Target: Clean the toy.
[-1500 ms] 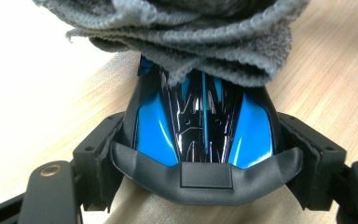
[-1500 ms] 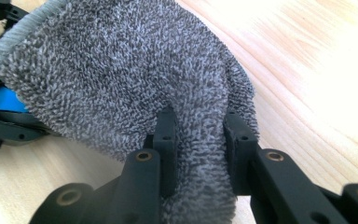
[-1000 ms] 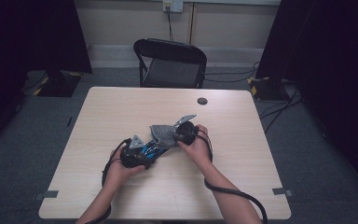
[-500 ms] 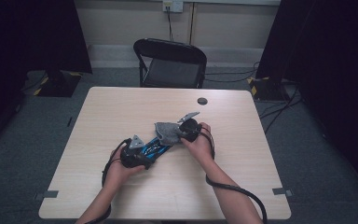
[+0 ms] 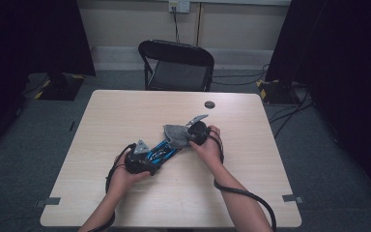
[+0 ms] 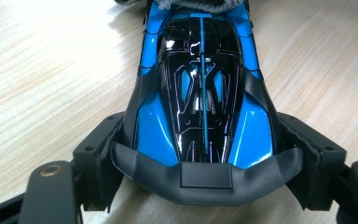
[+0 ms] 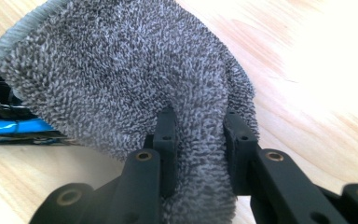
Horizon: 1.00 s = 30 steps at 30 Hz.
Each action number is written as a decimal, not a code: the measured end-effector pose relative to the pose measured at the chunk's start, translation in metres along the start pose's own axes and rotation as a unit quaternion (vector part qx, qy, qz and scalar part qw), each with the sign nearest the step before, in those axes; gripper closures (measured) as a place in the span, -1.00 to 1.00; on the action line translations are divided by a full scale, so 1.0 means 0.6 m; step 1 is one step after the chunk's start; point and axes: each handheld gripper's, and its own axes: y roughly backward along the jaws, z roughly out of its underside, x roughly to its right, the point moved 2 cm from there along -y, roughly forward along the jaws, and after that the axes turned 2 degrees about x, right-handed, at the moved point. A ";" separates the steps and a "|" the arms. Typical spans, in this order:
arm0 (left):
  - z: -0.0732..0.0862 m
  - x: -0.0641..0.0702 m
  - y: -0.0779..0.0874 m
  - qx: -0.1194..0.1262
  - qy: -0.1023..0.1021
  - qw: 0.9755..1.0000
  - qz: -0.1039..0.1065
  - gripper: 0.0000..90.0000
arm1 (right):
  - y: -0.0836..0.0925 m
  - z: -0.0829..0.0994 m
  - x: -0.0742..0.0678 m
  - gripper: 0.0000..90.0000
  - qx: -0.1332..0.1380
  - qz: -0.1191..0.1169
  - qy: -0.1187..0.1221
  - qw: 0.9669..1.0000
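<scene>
Hand-held gripper (image 7: 196, 135) pinches grey cloth (image 7: 121, 79) over blue toy car (image 6: 200, 93).

The left gripper (image 6: 205, 186) clamps a blue-and-black toy race car (image 6: 200, 93) by its nose; grey cloth (image 6: 200, 4) at 12 o'clock.

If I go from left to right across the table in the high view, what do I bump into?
Left tongs → blue toy car → grey cloth → right tongs → small dark disc near the far edge.

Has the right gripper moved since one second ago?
Barely: the right gripper, shut on the grey cloth, sits slightly nearer the black disc.
</scene>
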 end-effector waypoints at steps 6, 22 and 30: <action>0.000 0.000 0.000 0.000 0.000 1.000 0.000 -0.47 | 0.003 0.007 0.013 0.57 0.000 0.005 -0.008 1.000; 0.000 0.000 0.000 0.000 0.000 1.000 0.000 -0.47 | 0.017 0.020 0.036 0.57 0.002 0.013 -0.015 1.000; 0.000 0.000 0.000 0.000 0.000 1.000 0.000 -0.47 | 0.028 0.038 0.050 0.57 0.002 0.017 -0.026 1.000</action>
